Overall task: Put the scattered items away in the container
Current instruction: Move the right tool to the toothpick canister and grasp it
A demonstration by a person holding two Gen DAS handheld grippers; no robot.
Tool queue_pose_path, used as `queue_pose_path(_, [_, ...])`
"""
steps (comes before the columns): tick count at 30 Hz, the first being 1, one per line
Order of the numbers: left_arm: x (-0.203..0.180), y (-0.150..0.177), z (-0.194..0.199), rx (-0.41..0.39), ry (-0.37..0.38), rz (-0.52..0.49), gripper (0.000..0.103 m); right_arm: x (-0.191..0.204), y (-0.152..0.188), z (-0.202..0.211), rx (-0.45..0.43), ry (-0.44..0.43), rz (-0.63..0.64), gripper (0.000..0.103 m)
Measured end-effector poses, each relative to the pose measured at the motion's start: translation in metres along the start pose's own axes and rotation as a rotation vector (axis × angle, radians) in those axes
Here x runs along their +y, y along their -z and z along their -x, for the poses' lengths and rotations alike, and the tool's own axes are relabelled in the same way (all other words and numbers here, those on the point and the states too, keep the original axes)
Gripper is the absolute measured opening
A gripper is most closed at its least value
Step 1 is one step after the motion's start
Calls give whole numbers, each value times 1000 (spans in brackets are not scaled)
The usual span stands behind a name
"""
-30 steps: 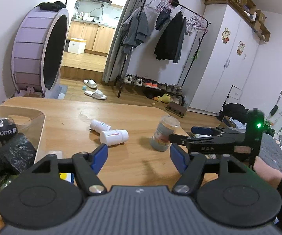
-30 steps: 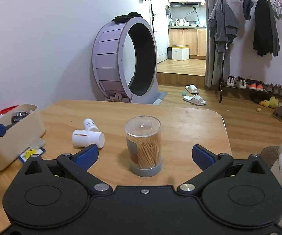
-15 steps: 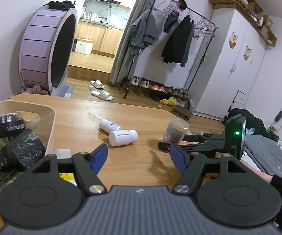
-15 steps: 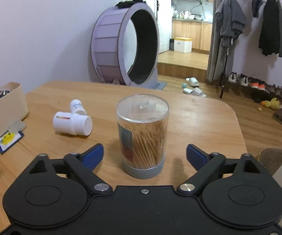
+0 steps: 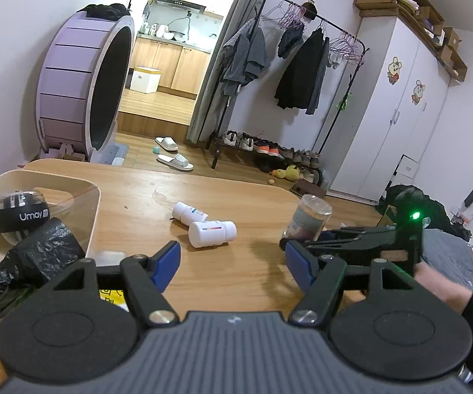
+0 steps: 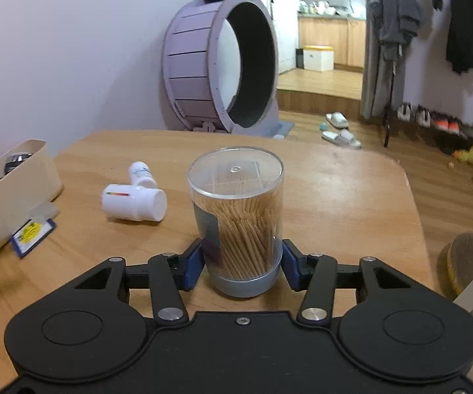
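A clear toothpick jar [image 6: 236,213] with a grey base stands upright on the wooden table. My right gripper [image 6: 241,264] is closing, and its blue pads touch both sides of the jar near the base. The left wrist view shows the same jar [image 5: 308,218] at the right. Two white bottles [image 5: 212,233] [image 5: 187,211] lie on their sides mid-table. My left gripper [image 5: 233,259] hovers open over the table with nothing between its fingers, beside the beige bin [image 5: 95,203].
The bin holds a black ball [image 5: 20,211] and a crumpled black bag [image 5: 30,259]. A small card with a yellow label [image 6: 31,233] lies by the bin. A person's hand [image 5: 440,282] holds the right gripper. Beyond the table stands a purple wheel [image 6: 220,65].
The right gripper has moved in around the toothpick jar, and its jaws have narrowed from wide open until the pads meet the jar. The left gripper has stayed put.
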State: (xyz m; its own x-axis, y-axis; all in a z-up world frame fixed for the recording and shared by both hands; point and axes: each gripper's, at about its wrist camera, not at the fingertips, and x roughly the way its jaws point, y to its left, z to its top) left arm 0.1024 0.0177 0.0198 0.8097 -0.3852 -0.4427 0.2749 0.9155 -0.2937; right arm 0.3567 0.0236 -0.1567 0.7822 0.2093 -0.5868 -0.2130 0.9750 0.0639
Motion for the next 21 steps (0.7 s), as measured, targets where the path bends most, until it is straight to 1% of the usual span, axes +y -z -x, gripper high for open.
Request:
queue_pose_path(3, [-1, 1, 1, 1, -1, -11, 70, 9, -7, 15, 18, -35, 53, 49])
queue_pose_path(6, [-1, 1, 2, 9, 11, -14, 70, 23, -8, 23, 67, -75, 157, 49])
queue_pose_path(9, [-4, 4, 2, 30, 30, -29, 70, 43, 0, 32, 124, -124, 251, 49])
queue_pose_path(10, [-6, 6, 1, 39, 37, -36, 70, 51, 4, 35, 140, -142, 291, 49])
queue_pose_path(12, [-10, 9, 1, 63, 77, -42, 70, 65, 8, 39, 168, -175, 348, 49])
queue_pose_path(16, [-18, 14, -2, 103, 122, -62, 70, 91, 15, 48, 188, -228, 449, 49])
queue_pose_path(19, [-21, 20, -6, 129, 123, -61, 70, 104, 18, 55, 197, -262, 499, 49])
queue_pose_path(21, [-21, 21, -6, 131, 123, -63, 70, 112, 21, 58, 201, -285, 531, 49])
